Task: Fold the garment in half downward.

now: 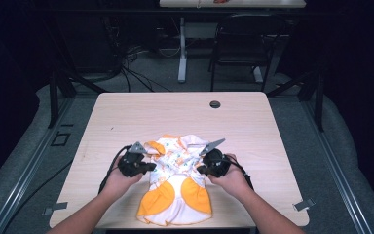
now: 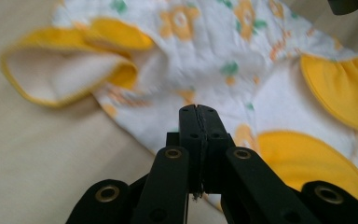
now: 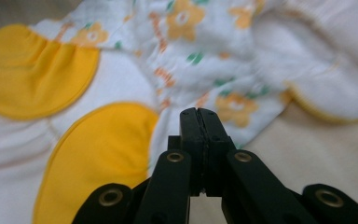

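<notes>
A small flower-printed garment with yellow patches (image 1: 177, 187) lay on the wooden desk (image 1: 126, 112), its hem at the near edge and its bunched top toward the middle, probably so both hands could reach it. The left gripper (image 1: 148, 167) and the right gripper (image 1: 200, 170) flanked it at mid-length, jaws pressed together on nothing, seemingly poised to work its two sides. Beyond the far edge stood a black chair (image 1: 243, 44).

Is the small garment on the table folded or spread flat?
Partly folded: the garment lies bunched at its far end, with one flap turned over.
</notes>
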{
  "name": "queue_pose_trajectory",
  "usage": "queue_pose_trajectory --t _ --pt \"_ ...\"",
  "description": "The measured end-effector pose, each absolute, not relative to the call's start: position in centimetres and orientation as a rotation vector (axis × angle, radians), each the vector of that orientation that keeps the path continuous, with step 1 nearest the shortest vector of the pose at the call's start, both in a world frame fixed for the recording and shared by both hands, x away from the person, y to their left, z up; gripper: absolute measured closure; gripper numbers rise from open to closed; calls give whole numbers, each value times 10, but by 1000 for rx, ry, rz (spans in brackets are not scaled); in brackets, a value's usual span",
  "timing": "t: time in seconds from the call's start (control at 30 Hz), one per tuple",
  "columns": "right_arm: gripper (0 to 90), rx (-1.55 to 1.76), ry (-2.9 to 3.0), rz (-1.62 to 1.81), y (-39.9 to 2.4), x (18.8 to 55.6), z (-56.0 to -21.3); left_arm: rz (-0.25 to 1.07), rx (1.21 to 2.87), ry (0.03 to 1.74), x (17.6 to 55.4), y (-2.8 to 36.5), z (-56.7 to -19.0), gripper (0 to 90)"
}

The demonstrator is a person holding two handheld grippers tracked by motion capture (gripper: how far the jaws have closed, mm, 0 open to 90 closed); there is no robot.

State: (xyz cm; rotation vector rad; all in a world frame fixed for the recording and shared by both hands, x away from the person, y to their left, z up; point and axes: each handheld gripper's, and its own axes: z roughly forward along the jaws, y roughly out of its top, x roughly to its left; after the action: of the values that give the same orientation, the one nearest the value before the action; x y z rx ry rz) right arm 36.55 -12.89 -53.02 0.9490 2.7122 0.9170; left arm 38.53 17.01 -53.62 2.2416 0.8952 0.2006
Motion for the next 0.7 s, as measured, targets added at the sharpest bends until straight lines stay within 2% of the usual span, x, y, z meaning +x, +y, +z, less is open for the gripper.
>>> queue_pose_trajectory --t 0.13,0.33,0.43,0.53,0.7 --pt "896 936 2660 902 -121 402 -518 216 2202 955 420 165 -527 900" --pt "835 1015 2586 898 -110 447 -515 240 2187 983 451 150 -528 885" --pt "817 1071 2549 907 -108 462 -519 260 2201 994 460 145 -536 836" --pt "733 1099 2525 860 -107 471 -529 279 2224 1009 466 143 -545 796" --pt "690 1157 2469 883 -107 481 -538 333 2197 1077 472 149 -553 671"
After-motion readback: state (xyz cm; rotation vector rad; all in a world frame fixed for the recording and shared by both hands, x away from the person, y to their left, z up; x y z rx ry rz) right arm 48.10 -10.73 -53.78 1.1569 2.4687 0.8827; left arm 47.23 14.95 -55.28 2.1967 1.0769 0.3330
